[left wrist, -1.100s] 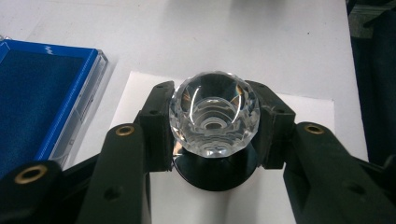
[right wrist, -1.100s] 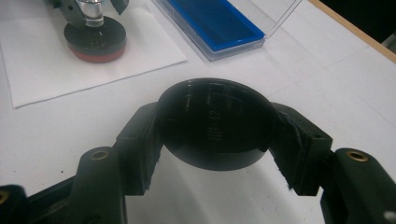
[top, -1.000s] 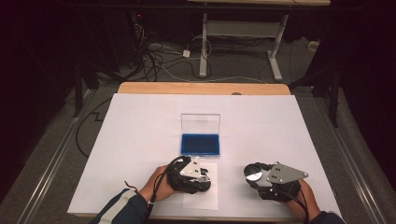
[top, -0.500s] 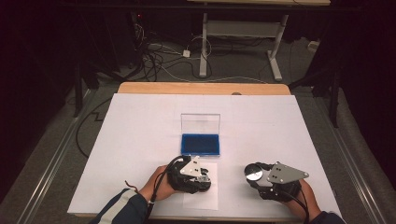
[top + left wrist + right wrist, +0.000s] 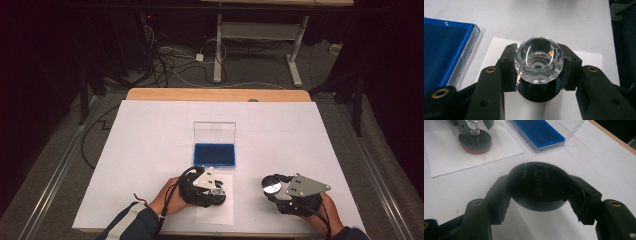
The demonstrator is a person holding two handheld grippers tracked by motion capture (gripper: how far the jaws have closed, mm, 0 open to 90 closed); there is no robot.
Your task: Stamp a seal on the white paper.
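While both hands sat low at the near edge of the worktop (image 5: pixel 150 130), nothing had visibly shifted over the last second.

Left tool (image 5: pixel 539 67): clenched on the faceted crystal ball (image 5: pixel 538 62), jaws pressed to both its sides.
Crystal ball position: on or just over the round black base (image 5: pixel 540 91), which stood on the white paper sheet (image 5: pixel 491 50); contact between ball and base could not be told.
Right tool (image 5: pixel 539 186): clenched on the black disc (image 5: pixel 538 186), held clear above the worktop, right of the paper.
Blue case (image 5: pixel 215 154): open, clear lid upright, just beyond the paper, untouched.
Change: none to see in the high view; both tools kept their places and their grips.
Meaning: likely a pause mid-assembly or mid-packing, with the ball and base one unit and the disc a separate part. No piece had yet reached the case.
Risk: the ball was smooth and faceted, so it could slip if the grip loosened.
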